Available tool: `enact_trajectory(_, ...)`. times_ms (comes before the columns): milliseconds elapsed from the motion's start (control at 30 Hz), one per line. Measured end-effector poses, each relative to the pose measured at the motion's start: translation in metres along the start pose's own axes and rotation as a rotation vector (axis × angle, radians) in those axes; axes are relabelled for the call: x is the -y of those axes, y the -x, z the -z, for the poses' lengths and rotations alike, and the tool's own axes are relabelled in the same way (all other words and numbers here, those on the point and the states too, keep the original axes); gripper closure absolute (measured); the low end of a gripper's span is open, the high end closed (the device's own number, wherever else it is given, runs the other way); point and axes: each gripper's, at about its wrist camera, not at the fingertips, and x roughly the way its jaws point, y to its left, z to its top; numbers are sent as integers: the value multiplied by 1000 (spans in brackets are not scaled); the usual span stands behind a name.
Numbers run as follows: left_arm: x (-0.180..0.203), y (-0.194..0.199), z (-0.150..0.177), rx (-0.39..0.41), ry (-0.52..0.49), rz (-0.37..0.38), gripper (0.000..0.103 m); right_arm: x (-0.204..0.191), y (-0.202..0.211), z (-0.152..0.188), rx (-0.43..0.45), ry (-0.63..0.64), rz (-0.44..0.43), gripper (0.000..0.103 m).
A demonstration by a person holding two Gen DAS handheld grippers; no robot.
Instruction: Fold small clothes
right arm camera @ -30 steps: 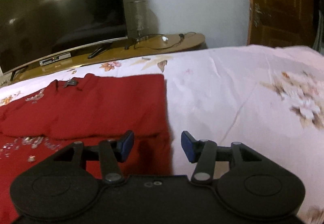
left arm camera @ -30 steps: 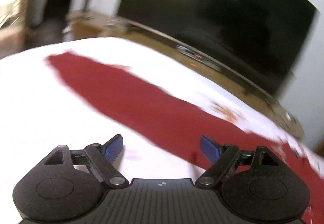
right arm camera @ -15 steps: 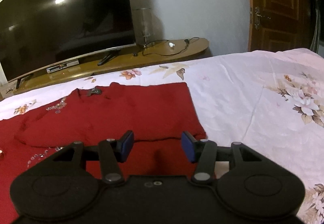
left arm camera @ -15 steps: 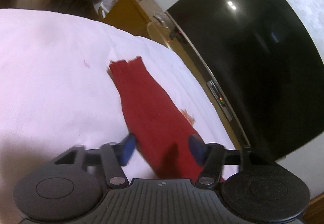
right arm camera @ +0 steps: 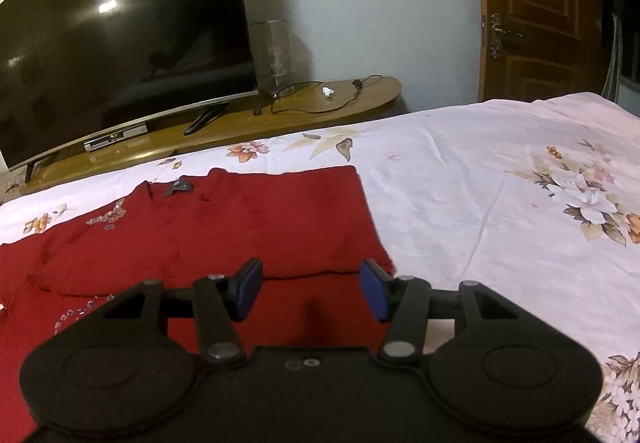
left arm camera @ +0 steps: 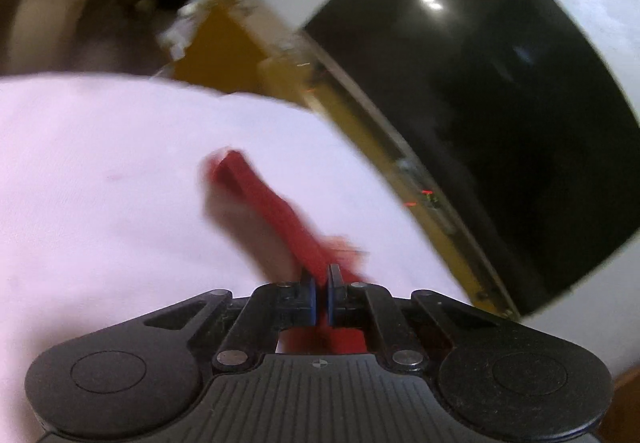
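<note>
Basically the left claw [left arm camera: 319, 293] is clenching a narrow strip of the red garment [left arm camera: 272, 211], blue pads [left arm camera: 309, 295] pinching the cloth with barely a gap; the strip is running away from the claw across the white bedsheet [left arm camera: 100, 183] to a ragged end, but the whole left wrist view is smearing with blur, so edges and which part of the garment this is are hard to make out. In the right wrist view the right claw [right arm camera: 311, 289] is sitting released, jaws apart with nothing between them, hovering over the near edge of the red garment [right arm camera: 256, 219], which is lying flat on the floral bedsheet [right arm camera: 500, 183] with an upper layer folded over the lower one. Its left side is getting cut off by the frame, and the claw body is hiding the nearest part. Small shiny decorations [right arm camera: 106, 219] and a dark tag [right arm camera: 180, 187] near the neckline are too small to read. A dark TV [right arm camera: 120, 55] is standing on a wooden stand [right arm camera: 320, 107] behind the bed, with a brown door [right arm camera: 536, 11] on the right.
</note>
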Motion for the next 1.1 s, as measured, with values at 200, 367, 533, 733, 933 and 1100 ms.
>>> enact_trajectory(200, 80, 1, 23, -6, -84, 165, 98, 6, -2, 1, -3, -14, -5, 50)
enact_trajectory(367, 142, 3, 59, -58, -202, 260, 98, 14, -1, 2, -3, -22, -7, 50)
enact_trajectory(533, 191, -2, 106, -132, -328, 309, 98, 29, 2, 6, -9, -38, 4, 49)
enact_trajectory(733, 254, -10, 171, -221, -518, 350, 98, 48, 5, 11, -18, -70, 12, 49)
enact_trajectory(933, 293, -12, 243, -314, -672, 362, 98, 59, 8, 12, -23, -76, 9, 49)
enact_trajectory(1100, 306, -8, 298, -416, -798, 305, 98, 61, 5, 7, -26, -73, -6, 49)
